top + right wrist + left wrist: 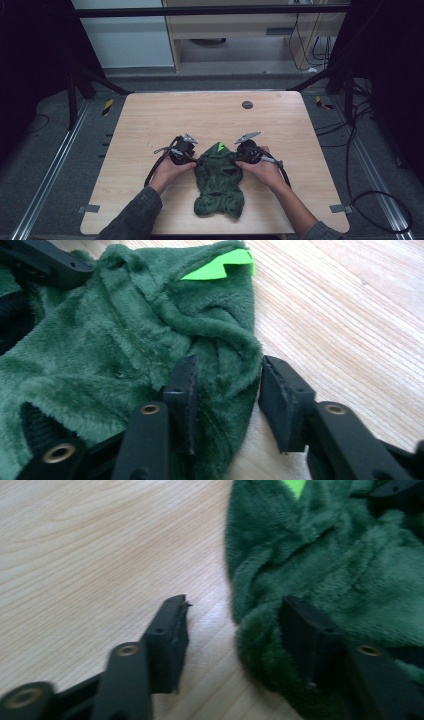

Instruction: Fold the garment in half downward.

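The left tongs (232, 620) are open: one jaw stands over the bare wood, the other lies on the edge of a green fleece garment (325, 565). The right tongs (225, 390) are open too, and a fold of the garment's (125, 355) edge sits between the two jaws. In the high view the left tongs (192, 161) and the right tongs (239, 159) are at the two sides of the garment's (218, 185) upper part. A bright green patch (220, 147) shows at its top. The garment lies near the front edge of the wooden worktop (150, 120), about in the middle.
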The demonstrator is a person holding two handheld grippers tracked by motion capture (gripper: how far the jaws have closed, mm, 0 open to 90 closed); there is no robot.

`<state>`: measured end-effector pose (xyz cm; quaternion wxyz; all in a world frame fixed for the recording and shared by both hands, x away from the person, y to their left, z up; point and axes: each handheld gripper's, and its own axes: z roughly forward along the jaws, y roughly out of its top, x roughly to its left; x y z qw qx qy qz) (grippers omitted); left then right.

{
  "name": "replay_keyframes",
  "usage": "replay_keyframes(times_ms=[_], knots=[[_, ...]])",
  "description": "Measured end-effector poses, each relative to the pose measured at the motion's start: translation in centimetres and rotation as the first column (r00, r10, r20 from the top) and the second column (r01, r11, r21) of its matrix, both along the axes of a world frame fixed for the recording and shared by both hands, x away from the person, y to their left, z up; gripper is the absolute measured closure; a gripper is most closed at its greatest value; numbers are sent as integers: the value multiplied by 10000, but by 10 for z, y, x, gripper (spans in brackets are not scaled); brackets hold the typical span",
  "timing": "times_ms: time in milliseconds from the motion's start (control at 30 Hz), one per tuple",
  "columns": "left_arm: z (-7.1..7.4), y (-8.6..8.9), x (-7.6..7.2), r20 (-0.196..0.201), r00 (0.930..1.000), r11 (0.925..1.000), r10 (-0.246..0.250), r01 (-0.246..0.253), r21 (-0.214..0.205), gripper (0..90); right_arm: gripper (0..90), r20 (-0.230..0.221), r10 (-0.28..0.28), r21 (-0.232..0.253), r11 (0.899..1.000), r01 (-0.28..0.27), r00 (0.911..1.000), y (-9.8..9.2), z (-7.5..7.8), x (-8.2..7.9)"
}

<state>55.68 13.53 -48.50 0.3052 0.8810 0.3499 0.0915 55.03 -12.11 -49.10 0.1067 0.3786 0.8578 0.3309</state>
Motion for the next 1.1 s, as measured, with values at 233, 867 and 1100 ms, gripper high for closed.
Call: replay_keyframes(times_ms=[233,867,1100], knots=[[0,-2,-3,-195,9991,9991,-372,367,-234,727,773,-276,309,56,9995,-308,9991,3,1,-1],[24,0,-5,-167,9981,9981,-589,586,-179,823,850,-12,822,-39,9966,-822,9966,3,32,-2],[38,1,-3,116,9982,9981,-592,594,-177,823,850,264,984,-99,9951,-982,9948,3,51,2]])
